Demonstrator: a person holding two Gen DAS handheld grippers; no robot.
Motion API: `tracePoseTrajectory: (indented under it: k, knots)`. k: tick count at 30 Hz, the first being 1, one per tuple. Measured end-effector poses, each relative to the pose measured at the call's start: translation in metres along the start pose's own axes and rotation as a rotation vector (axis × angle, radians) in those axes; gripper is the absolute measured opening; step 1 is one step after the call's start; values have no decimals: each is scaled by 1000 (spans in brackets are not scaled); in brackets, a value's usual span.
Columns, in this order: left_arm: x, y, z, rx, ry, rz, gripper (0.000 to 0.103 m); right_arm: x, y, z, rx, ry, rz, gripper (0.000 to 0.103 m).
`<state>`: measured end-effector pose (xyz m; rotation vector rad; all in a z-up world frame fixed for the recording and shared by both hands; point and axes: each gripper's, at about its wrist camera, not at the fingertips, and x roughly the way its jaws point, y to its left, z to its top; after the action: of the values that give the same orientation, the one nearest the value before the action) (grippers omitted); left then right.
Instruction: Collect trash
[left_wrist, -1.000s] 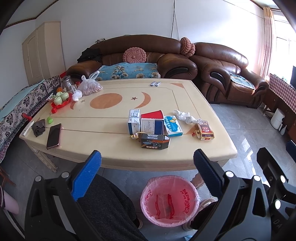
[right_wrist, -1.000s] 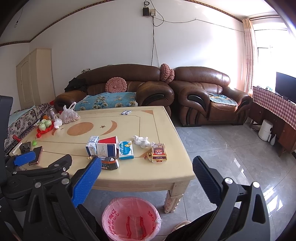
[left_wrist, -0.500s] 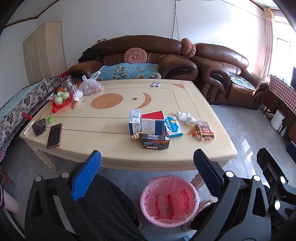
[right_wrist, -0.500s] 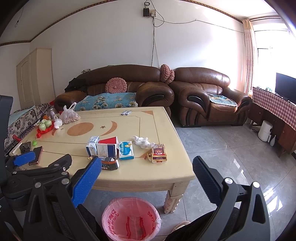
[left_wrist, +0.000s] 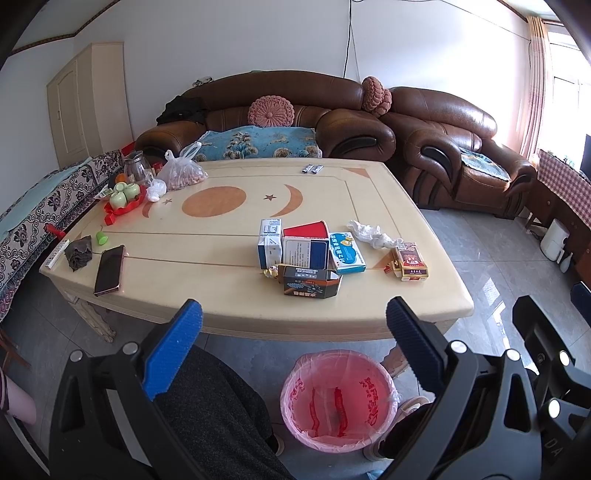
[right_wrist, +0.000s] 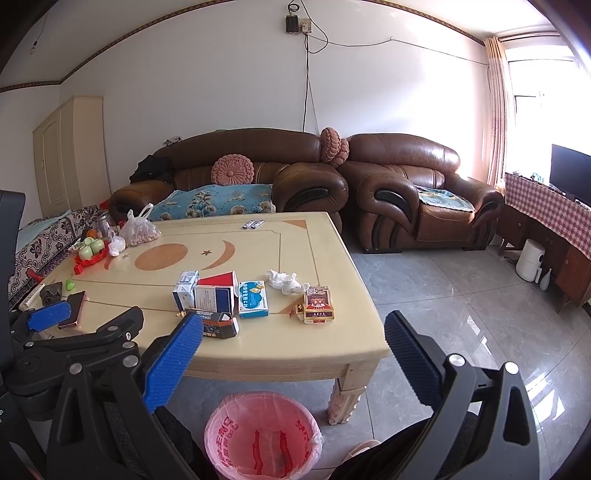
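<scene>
Both grippers hang short of the table's (left_wrist: 236, 317) near edge, the left gripper (left_wrist: 293, 332) and the right gripper (right_wrist: 293, 350) each spread wide with nothing between the fingers. Ahead of them lie 5 empty boxes, the dark box (left_wrist: 311, 281) nearest, and a crumpled tissue (left_wrist: 371, 233) ahead to the right. The pink-lined bin (left_wrist: 338, 400) stands just below.

The table (left_wrist: 229, 310) is cream with orange circle, crescent and star inlays. On it lie a blue-and-white box (left_wrist: 346, 252), a red-and-navy box (left_wrist: 306, 245), a black-and-orange box (left_wrist: 311, 282) and a white crumpled tissue (left_wrist: 371, 234). Below its near edge stands a bin (left_wrist: 338, 400) lined in pink with red print. Behind the table, the sofa (left_wrist: 280, 110) is brown, its cover (left_wrist: 258, 142) blue and floral.
</scene>
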<state>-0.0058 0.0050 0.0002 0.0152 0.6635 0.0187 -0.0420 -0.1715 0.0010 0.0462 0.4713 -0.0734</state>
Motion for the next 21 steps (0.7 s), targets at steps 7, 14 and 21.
tracePoseTrajectory:
  k: [7,14,21]
  knots:
    - [0,0,0,-1,0,-1,98,-1,0,1,1,1,1,97]
    - [-1,0,-1,-1,2,1,98,-1,1,2,1,2,3,97]
    - [0,0,-3,-3,8,-3,98,-1,4,2,2,5,5,97]
